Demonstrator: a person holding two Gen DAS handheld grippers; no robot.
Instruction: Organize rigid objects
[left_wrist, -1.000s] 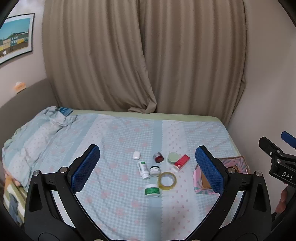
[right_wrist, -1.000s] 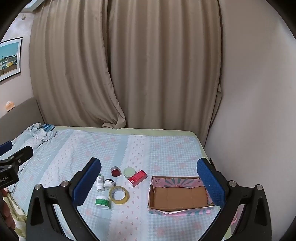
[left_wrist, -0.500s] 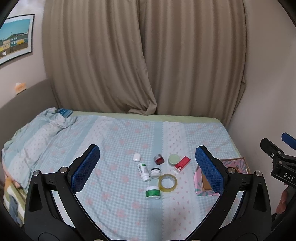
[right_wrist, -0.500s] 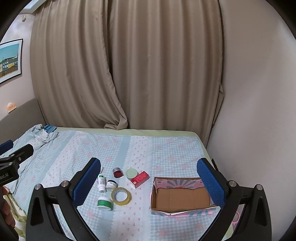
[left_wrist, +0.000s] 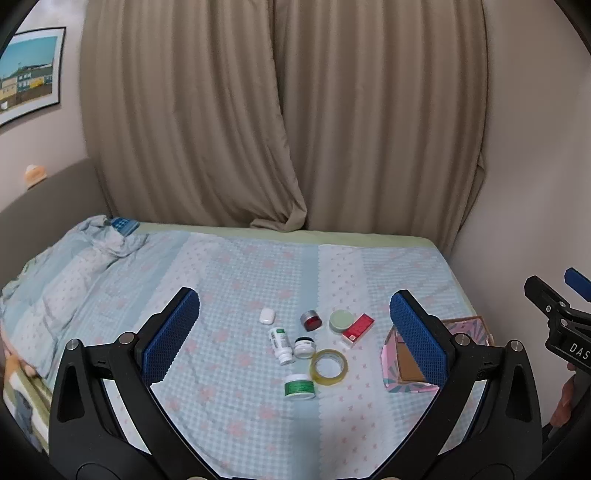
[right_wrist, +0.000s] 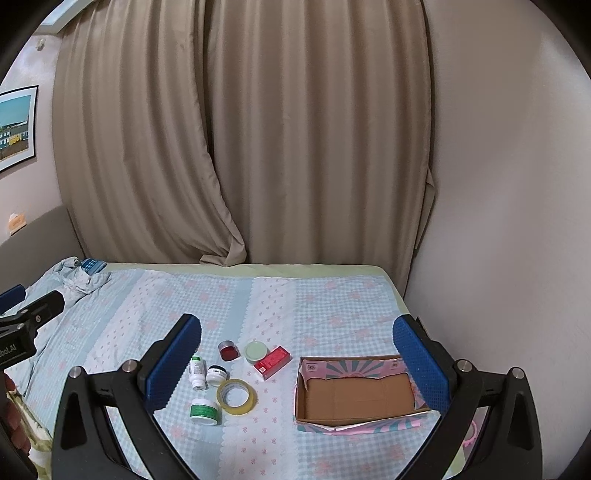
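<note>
Fingers of both the left gripper (left_wrist: 294, 334) and right gripper (right_wrist: 297, 360) gape empty above the bed (right_wrist: 332, 295), so sorting seems unstarted; next, reach the red box (right_wrist: 272, 362) beside the cardboard box (right_wrist: 356, 395).

Both wrist cams – high, facing bed (left_wrist: 258, 266).

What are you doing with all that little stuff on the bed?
Tidying up. A person holds the left tongs and right tongs, both open, holding nothing. The tape roll, red box, white bottle and small jars still lie on the bedspread. The cardboard box beside them holds nothing yet.
</note>
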